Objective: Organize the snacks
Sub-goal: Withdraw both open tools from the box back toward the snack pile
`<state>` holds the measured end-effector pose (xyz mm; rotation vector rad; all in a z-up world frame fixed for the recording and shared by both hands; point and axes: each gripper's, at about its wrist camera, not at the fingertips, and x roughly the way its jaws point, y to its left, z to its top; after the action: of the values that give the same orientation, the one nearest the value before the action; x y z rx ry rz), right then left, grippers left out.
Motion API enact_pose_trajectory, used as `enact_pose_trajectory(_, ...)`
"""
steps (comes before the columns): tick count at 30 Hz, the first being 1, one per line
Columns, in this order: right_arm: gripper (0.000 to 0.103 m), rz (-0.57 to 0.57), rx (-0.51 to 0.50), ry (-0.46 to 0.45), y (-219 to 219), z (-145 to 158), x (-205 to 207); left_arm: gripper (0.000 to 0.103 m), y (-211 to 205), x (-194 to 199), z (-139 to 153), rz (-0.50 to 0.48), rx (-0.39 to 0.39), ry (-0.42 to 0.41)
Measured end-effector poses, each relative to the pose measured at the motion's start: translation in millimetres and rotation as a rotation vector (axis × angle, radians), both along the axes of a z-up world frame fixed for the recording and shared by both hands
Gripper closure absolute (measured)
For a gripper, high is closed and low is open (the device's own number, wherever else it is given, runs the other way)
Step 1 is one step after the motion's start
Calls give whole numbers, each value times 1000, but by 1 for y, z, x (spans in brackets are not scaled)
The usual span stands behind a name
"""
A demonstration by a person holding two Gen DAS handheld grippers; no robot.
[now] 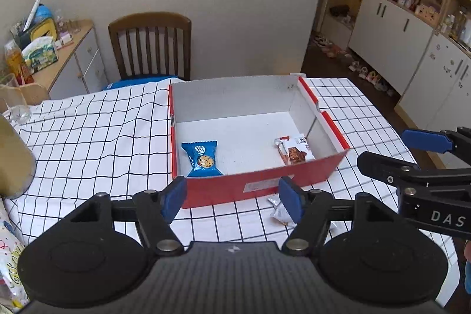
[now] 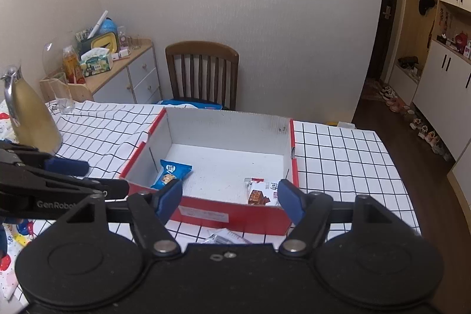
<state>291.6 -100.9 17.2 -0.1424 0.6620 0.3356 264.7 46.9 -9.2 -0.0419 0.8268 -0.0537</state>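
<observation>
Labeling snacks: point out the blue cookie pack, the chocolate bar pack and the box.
blue cookie pack [image 1: 201, 158], left wrist view, middle of wrapper
chocolate bar pack [image 1: 294, 151], left wrist view, middle of wrapper
box [image 1: 259, 184], left wrist view, red front wall

The left tongs [image 1: 232, 197] and right tongs [image 2: 229, 199] are matte black, each with 2 blue fingertip pads [image 1: 173, 197], silver pivot screws, round housings and white lettering along 1 side.

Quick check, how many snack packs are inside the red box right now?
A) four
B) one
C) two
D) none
C: the red box holds a blue cookie pack at one side and a white chocolate-bar pack at the other; another wrapper lies outside on the tablecloth.
</observation>
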Motion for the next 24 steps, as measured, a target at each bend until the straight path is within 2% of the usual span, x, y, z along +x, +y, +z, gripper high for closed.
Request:
enact_pose_trajectory(8,19,-5,10,-51,-9,3,-44,34,9,-40,3,-21,-22,-31)
enact_pose_trajectory(11,14,-26,31,-54,-17,-2,-58,23,13,-55,0,-17,-34,-46)
enact_pose_trajectory(16,3,-55,39,-55,-28,-17,-83,21,15,-76,-6,-15,-40,-74)
enact_pose_trajectory(20,0,-81,49,-45,-39,-29,-98,19,12,-94,-16,-1,-10,-96)
enact_pose_trajectory(24,0,-137,75,-22,-50,-43,-107,17,10,-109,-33,-5,-43,-77)
